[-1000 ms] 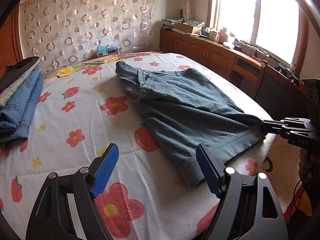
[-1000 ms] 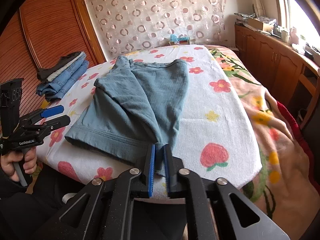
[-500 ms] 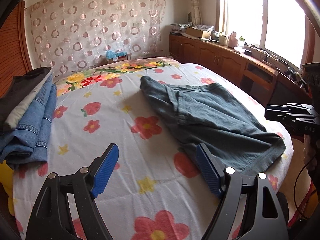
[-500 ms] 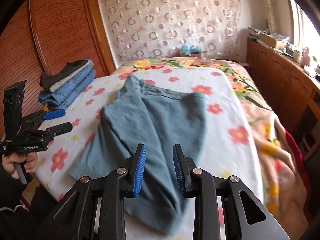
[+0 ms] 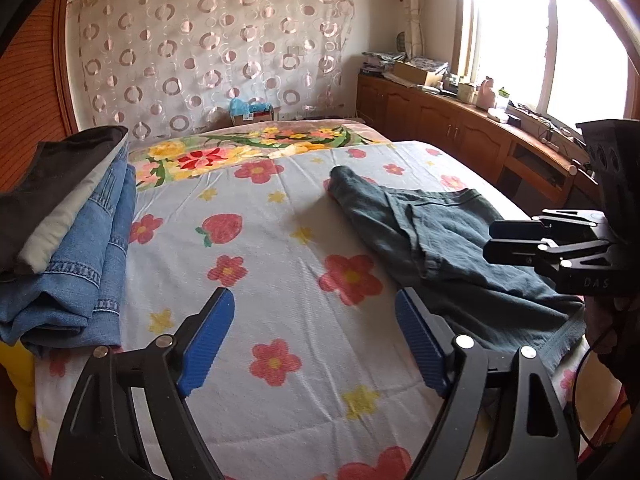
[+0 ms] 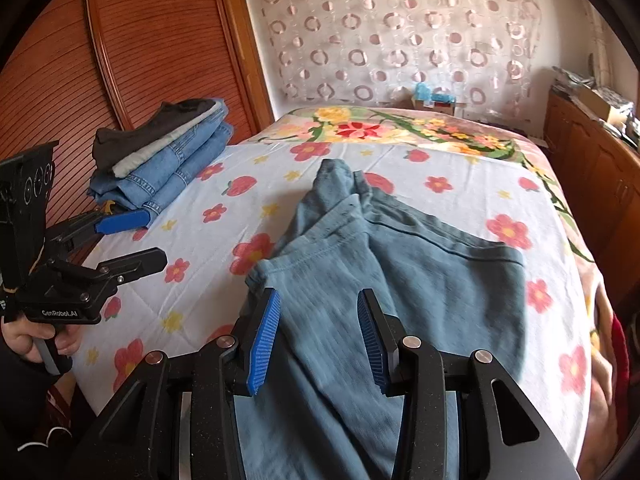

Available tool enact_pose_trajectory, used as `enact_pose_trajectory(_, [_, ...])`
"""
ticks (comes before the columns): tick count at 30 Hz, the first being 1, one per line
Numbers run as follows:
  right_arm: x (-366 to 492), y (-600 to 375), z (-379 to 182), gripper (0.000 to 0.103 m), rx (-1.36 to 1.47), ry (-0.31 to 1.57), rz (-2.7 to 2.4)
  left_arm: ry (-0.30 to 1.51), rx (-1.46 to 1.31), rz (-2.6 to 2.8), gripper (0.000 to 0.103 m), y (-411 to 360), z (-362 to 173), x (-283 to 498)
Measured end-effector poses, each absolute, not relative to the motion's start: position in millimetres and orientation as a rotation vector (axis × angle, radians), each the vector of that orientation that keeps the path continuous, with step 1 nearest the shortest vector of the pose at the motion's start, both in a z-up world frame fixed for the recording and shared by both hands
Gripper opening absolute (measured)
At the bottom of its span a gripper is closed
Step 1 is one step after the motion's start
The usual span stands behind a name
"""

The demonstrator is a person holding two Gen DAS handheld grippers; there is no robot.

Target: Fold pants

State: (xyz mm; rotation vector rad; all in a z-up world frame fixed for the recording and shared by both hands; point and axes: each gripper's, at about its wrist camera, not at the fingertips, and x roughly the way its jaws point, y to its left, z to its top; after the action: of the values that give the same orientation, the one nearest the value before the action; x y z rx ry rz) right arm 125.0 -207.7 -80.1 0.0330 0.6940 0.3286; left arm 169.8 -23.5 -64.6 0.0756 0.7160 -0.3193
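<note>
I have the pants (image 6: 404, 264) lying on the bed (image 6: 208, 264), roughly flat, one end bunched at the far side and the near end running under my right gripper (image 6: 318, 338). Its fingers stand apart with cloth below them, holding nothing. My left gripper (image 5: 316, 340) hovers over bare flowered sheet to the left of the pants, fingers wide apart and empty too.

I judge this to be a pause between folds: one layer seems already doubled over, since a hem line crosses the cloth in the right wrist view. The next move, I think, calls for both grippers to come down on an edge, pinch through all layers, and carry it across evenly so the fold does not skew.

The near end of the pants is cut off behind my right gripper's body, so I cannot tell how the legs lie there. A stack of folded jeans (image 6: 172, 160) sits at the far left, well apart.
</note>
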Motion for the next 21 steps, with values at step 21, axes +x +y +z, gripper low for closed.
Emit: enact_pose_trajectory(21, [172, -167, -90, 0.025, -0.054, 0.815, 0.433, 0.757, 0.057, -0.306, 0.089, -12, -69, 188])
